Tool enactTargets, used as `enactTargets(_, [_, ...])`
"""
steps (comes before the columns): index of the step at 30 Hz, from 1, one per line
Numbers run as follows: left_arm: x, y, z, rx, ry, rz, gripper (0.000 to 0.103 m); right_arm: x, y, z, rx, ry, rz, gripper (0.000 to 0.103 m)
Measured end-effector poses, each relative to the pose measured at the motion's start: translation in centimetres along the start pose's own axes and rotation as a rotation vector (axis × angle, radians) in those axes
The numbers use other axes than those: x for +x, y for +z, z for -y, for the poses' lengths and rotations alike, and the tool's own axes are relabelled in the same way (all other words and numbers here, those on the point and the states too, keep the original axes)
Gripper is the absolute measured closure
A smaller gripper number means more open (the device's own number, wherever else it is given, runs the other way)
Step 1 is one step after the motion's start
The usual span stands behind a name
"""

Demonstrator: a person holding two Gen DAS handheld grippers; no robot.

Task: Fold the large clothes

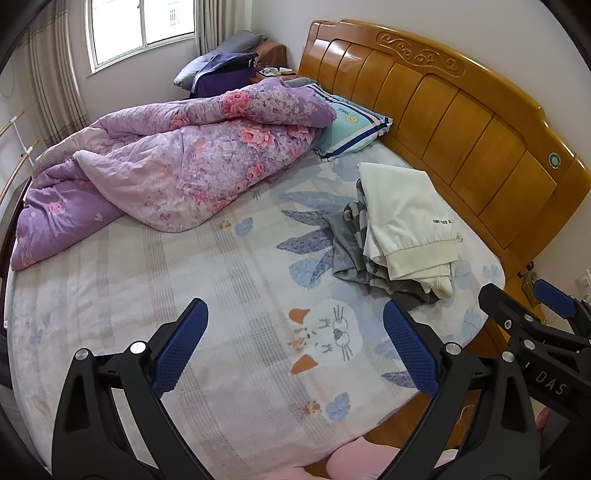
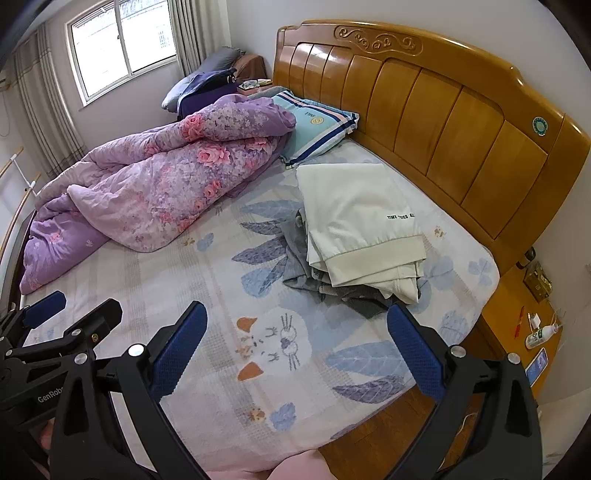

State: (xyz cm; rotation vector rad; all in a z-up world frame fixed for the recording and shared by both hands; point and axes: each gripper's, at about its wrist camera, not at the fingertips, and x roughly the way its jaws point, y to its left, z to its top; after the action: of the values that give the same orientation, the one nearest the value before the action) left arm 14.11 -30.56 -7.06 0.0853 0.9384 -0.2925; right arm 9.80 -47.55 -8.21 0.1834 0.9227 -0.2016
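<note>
Both claws hover side by side above the near part of the bed [image 1: 155,295], each with its blue-padded fingers spread wide and nothing between them. The left claw [image 1: 295,347] appears in its own view over the printed sheet [image 1: 221,280]; the right claw [image 1: 532,299] enters that view at the right edge, likewise spread and empty. In the right wrist view the right claw [image 2: 297,345] sits over the cartoon face printed on the sheet, and the left claw [image 2: 74,312] shows at the lower left.

The clothes to be folded lie in a loose pile on the right side of the mattress, near the wooden headboard [image 1: 461,110] and well apart from both claws. A white garment [image 2: 362,221] with a ribbed hem and a short line of black lettering lies on top, roughly flat. Beneath it and spilling toward the left and the near side is a crumpled grey garment [image 2: 295,262].

A purple floral quilt [image 1: 166,162] is bunched on the far left of the bed. Just beside it, against the headboard, rests a light blue striped pillow [image 2: 317,125]. To the right of the bed stands a wooden nightstand [image 2: 517,291] carrying a small white bottle [image 2: 537,336] and a phone [image 2: 536,365]. A window [image 1: 140,29] with curtains occupies the far wall.
</note>
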Motion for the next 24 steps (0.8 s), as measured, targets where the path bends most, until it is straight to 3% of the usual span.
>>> enactTargets(24, [-0.08, -0.72, 0.03, 0.005, 0.008, -0.016, 0.007, -0.05, 0.18, 0.08, 0.001, 0.059, -0.010, 0.008])
